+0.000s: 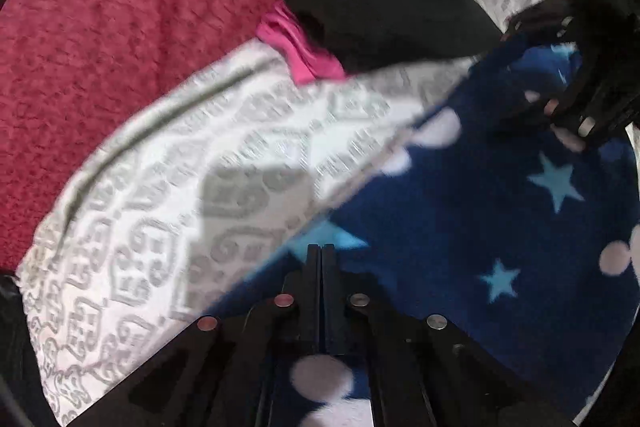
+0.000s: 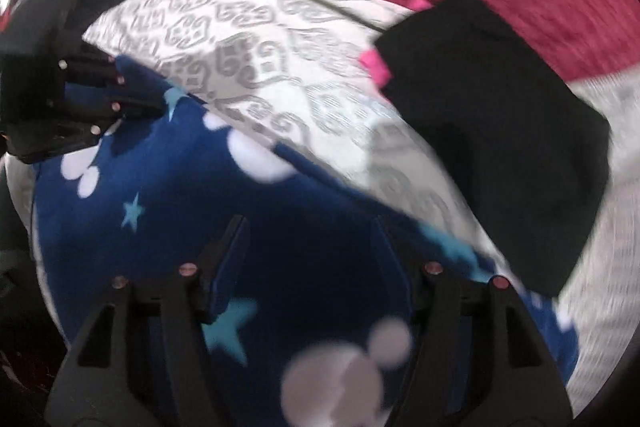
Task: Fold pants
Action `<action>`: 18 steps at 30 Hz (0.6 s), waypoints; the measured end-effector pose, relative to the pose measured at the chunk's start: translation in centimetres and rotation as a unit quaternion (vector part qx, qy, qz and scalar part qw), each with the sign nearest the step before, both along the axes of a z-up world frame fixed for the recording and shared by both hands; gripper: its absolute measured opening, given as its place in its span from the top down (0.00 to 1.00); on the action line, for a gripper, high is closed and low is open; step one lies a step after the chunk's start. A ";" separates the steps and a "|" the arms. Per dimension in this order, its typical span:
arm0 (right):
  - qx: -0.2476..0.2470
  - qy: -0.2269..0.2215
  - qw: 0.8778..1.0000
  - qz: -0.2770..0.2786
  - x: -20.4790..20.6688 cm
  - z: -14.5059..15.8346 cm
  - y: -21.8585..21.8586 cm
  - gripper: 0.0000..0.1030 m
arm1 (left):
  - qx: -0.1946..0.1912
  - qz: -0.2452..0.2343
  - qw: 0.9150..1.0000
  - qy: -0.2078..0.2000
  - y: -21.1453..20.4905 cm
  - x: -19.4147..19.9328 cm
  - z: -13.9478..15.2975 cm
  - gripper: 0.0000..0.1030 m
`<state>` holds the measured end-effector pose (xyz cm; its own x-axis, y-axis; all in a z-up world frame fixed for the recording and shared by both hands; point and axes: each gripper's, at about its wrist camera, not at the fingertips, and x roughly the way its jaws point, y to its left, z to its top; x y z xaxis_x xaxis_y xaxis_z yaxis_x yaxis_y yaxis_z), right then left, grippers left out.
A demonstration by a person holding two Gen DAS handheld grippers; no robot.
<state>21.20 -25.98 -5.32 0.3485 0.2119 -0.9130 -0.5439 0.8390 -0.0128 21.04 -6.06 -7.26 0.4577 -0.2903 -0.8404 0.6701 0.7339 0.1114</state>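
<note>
Dark blue fleece pants (image 1: 460,207) with light blue stars and white mouse-head shapes lie spread on a patterned white sheet. My left gripper (image 1: 320,251) has its fingers pressed together at the pants' left edge, pinching the blue fabric. In the right wrist view the pants (image 2: 160,207) rise a little into that same left gripper (image 2: 156,99). My right gripper (image 2: 310,231) hovers over the pants with its fingers wide apart and nothing held. It also shows in the left wrist view as the right gripper (image 1: 556,119) at the far side of the pants. Both views are motion-blurred.
A white sheet (image 1: 160,207) with grey ornaments lies over a red fuzzy blanket (image 1: 140,7). A folded black garment (image 1: 392,19) rests on the sheet beyond the pants, with a pink cloth (image 1: 300,47) sticking out beneath it.
</note>
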 end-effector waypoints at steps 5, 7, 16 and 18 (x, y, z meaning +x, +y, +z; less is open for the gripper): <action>-0.018 0.009 0.999 0.042 1.9 -1.9 2.9 0.38 | -0.023 0.036 0.999 0.014 3.0 2.4 0.6 1.00; -0.014 0.041 0.997 0.056 2.2 -2.8 3.0 0.89 | -0.052 0.002 0.996 0.071 3.8 2.1 0.3 0.99; 0.019 0.031 0.997 0.066 2.0 -1.2 2.8 0.94 | -0.038 0.006 0.996 0.077 3.4 3.3 -1.5 0.43; 0.037 0.003 0.998 0.056 2.0 0.4 2.5 0.94 | -0.042 0.002 0.996 0.082 3.5 3.5 -1.8 0.60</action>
